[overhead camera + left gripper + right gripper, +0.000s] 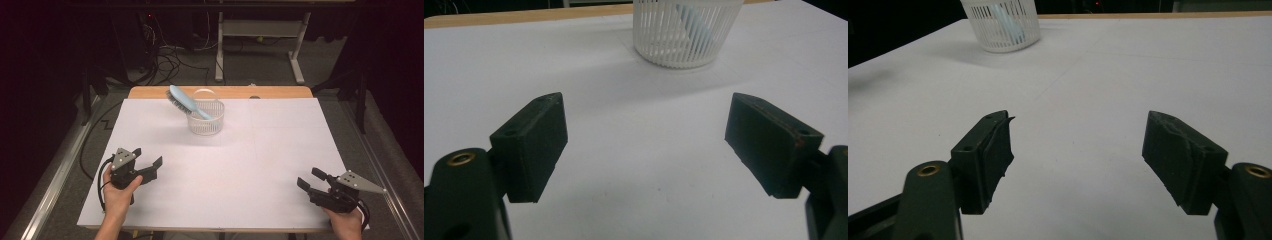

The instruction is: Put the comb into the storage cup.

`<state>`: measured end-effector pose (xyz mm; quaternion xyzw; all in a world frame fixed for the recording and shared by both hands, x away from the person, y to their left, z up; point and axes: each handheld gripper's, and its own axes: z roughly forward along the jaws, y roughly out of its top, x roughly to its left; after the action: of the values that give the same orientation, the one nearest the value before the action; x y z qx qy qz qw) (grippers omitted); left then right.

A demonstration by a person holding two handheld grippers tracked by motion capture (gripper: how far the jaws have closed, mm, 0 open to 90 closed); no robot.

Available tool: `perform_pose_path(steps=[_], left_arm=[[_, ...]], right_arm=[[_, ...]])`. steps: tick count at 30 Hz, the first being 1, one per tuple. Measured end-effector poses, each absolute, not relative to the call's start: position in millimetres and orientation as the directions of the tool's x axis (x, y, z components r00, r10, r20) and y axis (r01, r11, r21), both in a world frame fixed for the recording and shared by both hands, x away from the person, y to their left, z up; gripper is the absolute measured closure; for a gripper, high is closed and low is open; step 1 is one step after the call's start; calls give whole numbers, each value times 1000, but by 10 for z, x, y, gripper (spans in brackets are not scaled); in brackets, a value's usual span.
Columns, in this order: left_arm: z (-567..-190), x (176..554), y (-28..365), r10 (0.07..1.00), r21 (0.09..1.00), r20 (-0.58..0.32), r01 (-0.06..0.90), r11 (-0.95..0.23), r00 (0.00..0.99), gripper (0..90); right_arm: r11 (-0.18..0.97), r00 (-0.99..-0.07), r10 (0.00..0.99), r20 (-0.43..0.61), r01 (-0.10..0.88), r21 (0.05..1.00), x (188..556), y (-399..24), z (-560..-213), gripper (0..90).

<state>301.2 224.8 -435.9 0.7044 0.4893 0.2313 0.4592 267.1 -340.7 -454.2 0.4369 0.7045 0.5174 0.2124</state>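
Your left gripper (pixel 150 169) and right gripper (pixel 311 180) rest with jaws spread, empty. Reach carelessly and you'll tip the basket (pixel 206 119); its brush (pixel 186 102) leans out.

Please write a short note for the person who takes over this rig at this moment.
Left gripper: open, holding nothing, low over the near left of the white table cover.
Right gripper: open, holding nothing, near right.
Light blue plastic hairbrush: stands tilted in the white slatted plastic basket at the far middle, bristle head sticking out over the rim.
Done, as it looks: brush in basket.
Left: nothing visible.
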Motion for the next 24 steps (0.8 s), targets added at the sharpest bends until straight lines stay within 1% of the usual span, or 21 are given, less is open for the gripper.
perform_pose_path(steps=[24], left_arm=[[-4474,2896,2342,913,879,-130,471,-74,387,165]], right_arm=[[87,-531,834,151,397,913,2678,-3403,-4548,283]])
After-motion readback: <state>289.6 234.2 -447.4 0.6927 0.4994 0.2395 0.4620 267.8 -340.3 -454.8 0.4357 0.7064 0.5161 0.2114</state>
